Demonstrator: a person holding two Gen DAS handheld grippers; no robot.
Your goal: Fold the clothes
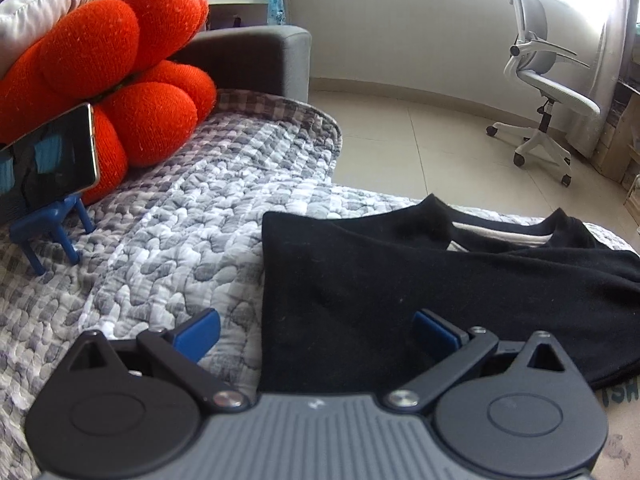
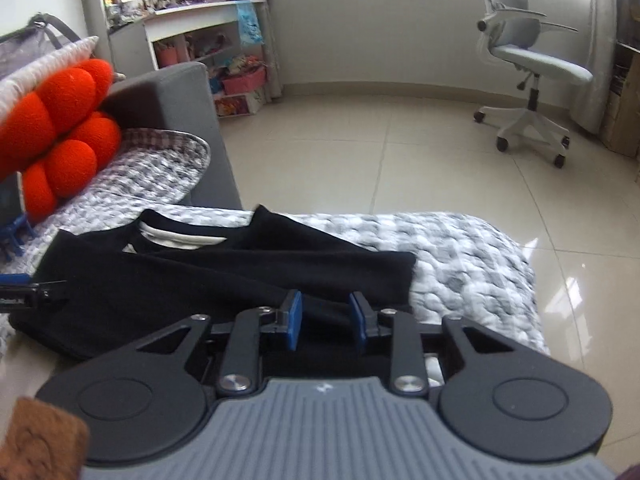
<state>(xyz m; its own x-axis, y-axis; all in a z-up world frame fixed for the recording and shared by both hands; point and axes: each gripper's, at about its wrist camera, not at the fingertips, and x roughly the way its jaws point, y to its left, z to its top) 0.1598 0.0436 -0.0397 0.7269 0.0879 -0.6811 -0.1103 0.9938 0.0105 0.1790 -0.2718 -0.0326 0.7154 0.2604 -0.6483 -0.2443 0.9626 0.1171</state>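
Your left gripper (image 1: 316, 334) stands wide, with nothing between its blue pads (image 1: 198, 332). One pad is above the grey checked quilt (image 1: 168, 216), and the other is above the near left edge of the black garment (image 1: 400, 280), so the cloth edge lies under the gap between them. I cannot tell if the pads touch the cloth.

Your right gripper (image 2: 326, 320) is narrow. Its two blue pads (image 2: 295, 318) stand close together with a fold of the black garment (image 2: 180, 276) between them, near the right side of the cloth. The pads seem to press on this fold, but the black cloth makes it hard to see the contact well.

The black garment lies on the quilt, which covers a bed or a sofa. It is already partly folded, with the sides turned in, and its neck opening with a white inner band (image 2: 176, 240) points away from you, toward the floor (image 2: 400, 152).

On the left of the quilt, a smartphone (image 1: 48, 160) leans on a small blue stand (image 1: 48, 228), just in front of an orange-red flower-shaped cushion (image 1: 120, 76). Behind the cushion there is a grey armrest (image 1: 256, 56). Farther away on the tiled floor stands a white office chair (image 2: 528, 64), near a bright window, and a white shelf with many small things (image 2: 200, 28) stands against the wall.
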